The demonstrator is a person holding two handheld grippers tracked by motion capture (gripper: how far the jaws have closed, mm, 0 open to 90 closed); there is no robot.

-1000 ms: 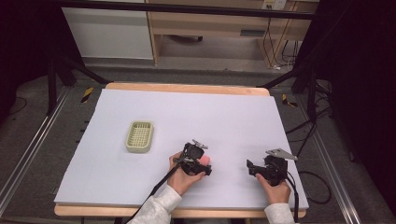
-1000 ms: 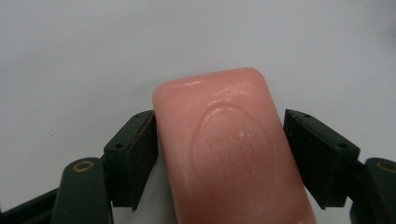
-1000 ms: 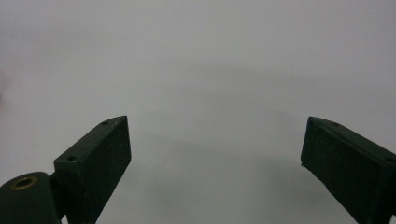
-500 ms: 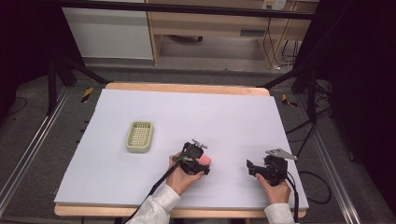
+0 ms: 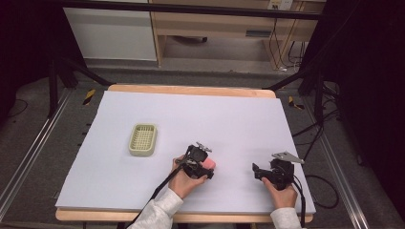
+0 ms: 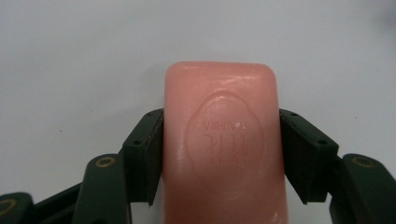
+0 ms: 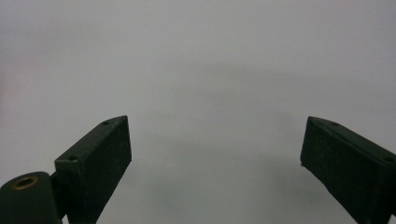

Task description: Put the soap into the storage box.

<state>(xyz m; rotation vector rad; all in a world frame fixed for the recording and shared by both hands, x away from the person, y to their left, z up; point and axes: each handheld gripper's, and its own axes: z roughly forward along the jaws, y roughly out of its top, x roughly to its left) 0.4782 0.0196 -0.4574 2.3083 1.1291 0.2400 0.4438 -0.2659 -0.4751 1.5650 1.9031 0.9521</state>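
High view: our left tongs (image 5: 208, 168) have just been closing, and the pink soap (image 5: 209, 163) now sits between the jaws, where a second ago they stood apart around it. We read that as the grasp made; the soap looks to lie flat on the table (image 5: 229, 119), not lifted yet. Taking the soap as landmark, the green basket (image 5: 143, 140) is off to its left and a bit farther from us, well apart. Likely that's the drop target, so next step would be lift and carry left. The path from soap to basket is bare sheet, nothing in the way. Right tongs (image 5: 254, 171) rest to the right of the soap, well apart, pointing toward it.

Left gripper view: both pads (image 6: 150, 154) press on the long sides of the soap (image 6: 223, 140), stamped face up. Grip sits near the bar's middle, bar square to the jaws. Soap is slick, so a slip on lift is our one concern.

Right gripper view: right tongs (image 7: 215, 158) stand wide apart, nothing between them, just bare table (image 7: 201, 60) ahead.
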